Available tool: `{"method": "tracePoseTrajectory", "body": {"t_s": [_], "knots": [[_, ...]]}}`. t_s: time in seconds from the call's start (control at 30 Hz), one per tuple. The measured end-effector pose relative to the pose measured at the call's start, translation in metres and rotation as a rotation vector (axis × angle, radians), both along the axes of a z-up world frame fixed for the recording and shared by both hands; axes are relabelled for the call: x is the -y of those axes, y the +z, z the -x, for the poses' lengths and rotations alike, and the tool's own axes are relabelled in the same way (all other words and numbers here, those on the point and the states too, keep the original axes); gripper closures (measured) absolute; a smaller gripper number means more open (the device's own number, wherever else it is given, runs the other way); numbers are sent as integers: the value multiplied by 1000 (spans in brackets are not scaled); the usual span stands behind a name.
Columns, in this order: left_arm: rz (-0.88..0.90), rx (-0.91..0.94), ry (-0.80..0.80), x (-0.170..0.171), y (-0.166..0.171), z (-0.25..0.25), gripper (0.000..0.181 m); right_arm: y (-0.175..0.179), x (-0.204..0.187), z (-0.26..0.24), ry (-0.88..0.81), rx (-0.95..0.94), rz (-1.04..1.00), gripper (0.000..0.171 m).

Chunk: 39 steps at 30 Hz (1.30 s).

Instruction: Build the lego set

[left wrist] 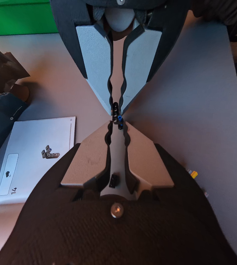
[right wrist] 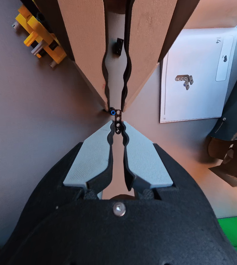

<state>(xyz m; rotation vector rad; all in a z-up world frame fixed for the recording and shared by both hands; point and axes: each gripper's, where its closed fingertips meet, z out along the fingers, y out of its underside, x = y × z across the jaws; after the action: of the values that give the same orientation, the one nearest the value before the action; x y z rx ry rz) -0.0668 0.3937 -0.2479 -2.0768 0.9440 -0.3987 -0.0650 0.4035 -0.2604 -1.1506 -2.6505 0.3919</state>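
A black L-shaped beam (left wrist: 115, 111) with a blue pin (left wrist: 120, 117) in it hangs above the table between both grippers. My right gripper (right wrist: 118, 122), with grey fingers, is shut on the beam's (right wrist: 118, 119) long arm. My left gripper (left wrist: 118, 123), with tan-lit fingers, faces it tip to tip. It closes on the short arm by the blue pin (right wrist: 112, 112). The right gripper shows at the top of the left wrist view (left wrist: 116, 114), and the left gripper at the top of the right wrist view (right wrist: 115, 110). A small black piece (left wrist: 113, 180) lies on the table under my left gripper.
An open instruction booklet (left wrist: 36, 154) lies on the grey table (left wrist: 186, 100), beside a dark torn box (left wrist: 0, 107). A yellow Lego assembly (right wrist: 40, 38) sits on the other side. A green surface (left wrist: 14, 17) borders the table edge. The tips of both grippers are at nearly the same place. The small black piece (left wrist: 113, 180) lies around 8 cm away from my left fingertips. Look for it in the right wrist view (right wrist: 118, 46) too.
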Motion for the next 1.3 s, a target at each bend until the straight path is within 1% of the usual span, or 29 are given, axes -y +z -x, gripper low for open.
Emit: {"method": "tracePoseTrajectory", "body": {"t_s": [0.2,0.67,1.0,1.3], "knots": [[9,14,1,0,0,0,169,0,0,1,-5,0,1,166],[6,-3,2,-2,-3,1,170,-3,-1,3,-11,5,-9,166],[6,22,-5,-1,1,-1,168,-4,0,4,-7,-1,-31,167],[1,16,-8,-1,0,0,170,-5,0,3,-3,13,-40,167]]}}
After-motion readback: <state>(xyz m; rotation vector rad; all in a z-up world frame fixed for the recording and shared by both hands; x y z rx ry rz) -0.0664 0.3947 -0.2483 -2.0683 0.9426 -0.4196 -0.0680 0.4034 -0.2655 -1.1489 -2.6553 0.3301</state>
